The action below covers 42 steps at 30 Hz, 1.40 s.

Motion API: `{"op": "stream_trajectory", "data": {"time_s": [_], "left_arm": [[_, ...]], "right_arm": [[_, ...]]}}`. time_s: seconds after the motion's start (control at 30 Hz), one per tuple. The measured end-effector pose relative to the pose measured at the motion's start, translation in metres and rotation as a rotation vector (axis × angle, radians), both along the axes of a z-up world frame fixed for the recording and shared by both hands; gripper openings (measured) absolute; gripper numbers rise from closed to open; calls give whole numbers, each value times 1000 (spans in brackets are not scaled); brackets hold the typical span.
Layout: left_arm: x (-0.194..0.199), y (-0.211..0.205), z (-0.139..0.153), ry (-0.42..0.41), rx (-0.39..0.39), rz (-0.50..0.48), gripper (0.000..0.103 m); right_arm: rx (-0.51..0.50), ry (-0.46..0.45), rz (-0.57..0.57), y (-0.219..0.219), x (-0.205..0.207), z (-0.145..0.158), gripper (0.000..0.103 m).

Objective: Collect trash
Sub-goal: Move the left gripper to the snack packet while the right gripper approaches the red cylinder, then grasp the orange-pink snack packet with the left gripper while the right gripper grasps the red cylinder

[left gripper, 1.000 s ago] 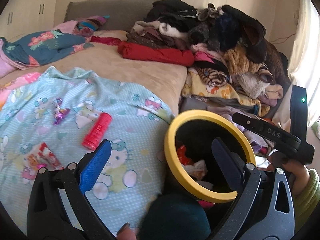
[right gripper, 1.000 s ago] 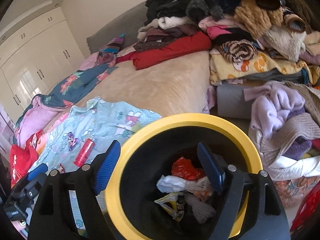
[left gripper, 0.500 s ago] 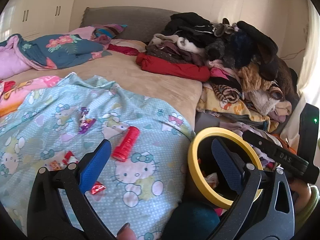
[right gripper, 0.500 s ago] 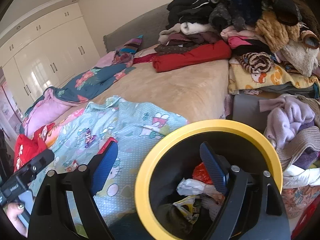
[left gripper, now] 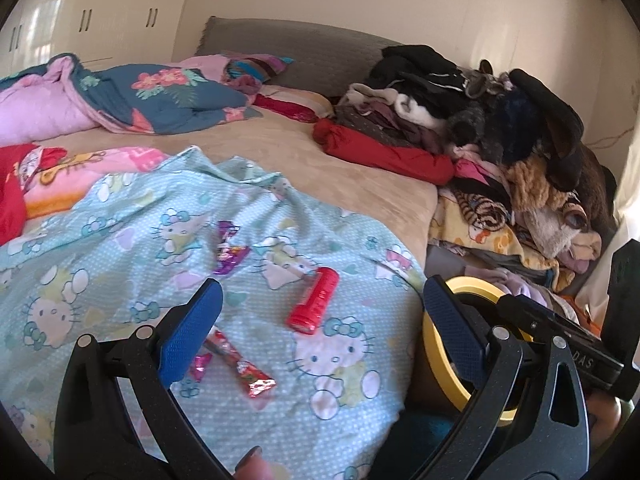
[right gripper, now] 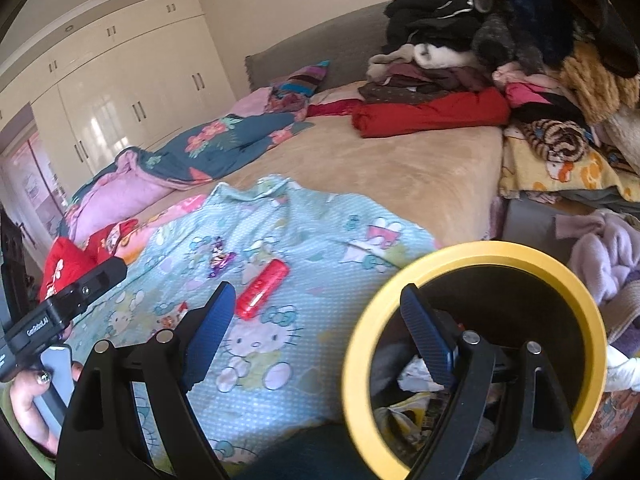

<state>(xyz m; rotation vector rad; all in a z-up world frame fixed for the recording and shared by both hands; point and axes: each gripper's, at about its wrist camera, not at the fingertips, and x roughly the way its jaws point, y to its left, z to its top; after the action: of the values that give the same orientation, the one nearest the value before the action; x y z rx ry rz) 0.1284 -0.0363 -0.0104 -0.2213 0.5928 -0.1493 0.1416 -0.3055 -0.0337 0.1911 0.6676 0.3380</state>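
Both grippers have swung from the bin back toward the bed, so the next pickup is starting. On the light-blue cat-print blanket (left gripper: pixel 120 240) lie, left to right, a red foil wrapper (left gripper: pixel 240 364), a purple wrapper (left gripper: pixel 230 254) & a red plastic tube (left gripper: pixel 313 301). Left gripper (left gripper: pixel 320 328) is spread wide, empty, w/ the wrappers nearest. Right gripper (right gripper: pixel 316 340) is also released, empty. Black bin w/ yellow rim (right gripper: pixel 476 252) beside the bed holds trash. Text: "DAS", "GenRobot.AI".

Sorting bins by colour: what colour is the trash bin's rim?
Yellow rim on a black bin, clearest in the right wrist view.
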Motion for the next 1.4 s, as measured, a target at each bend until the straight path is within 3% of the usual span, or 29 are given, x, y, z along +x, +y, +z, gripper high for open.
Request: {"op": "stream_trajectory", "data": {"time_s": [0.57,0.67,0.9,1.13,1.4], "left_arm": [[7,65,-23,57,-49,132,92],[11,77,-36,95,-51,167,92],[18,109,-84,234,-160,223,92],[19,119,-120,332,-285,226,71],[21,120,-141,372,-334,226,54]], "right_arm": [[-39,35,121,71,14,-15,84],[-38,51,127,83,24,-19,84],[-83,67,133,111,51,-33,84],[-94,151,94,125,86,-63,84],[-109,208,84,141,111,-87,83]]}}
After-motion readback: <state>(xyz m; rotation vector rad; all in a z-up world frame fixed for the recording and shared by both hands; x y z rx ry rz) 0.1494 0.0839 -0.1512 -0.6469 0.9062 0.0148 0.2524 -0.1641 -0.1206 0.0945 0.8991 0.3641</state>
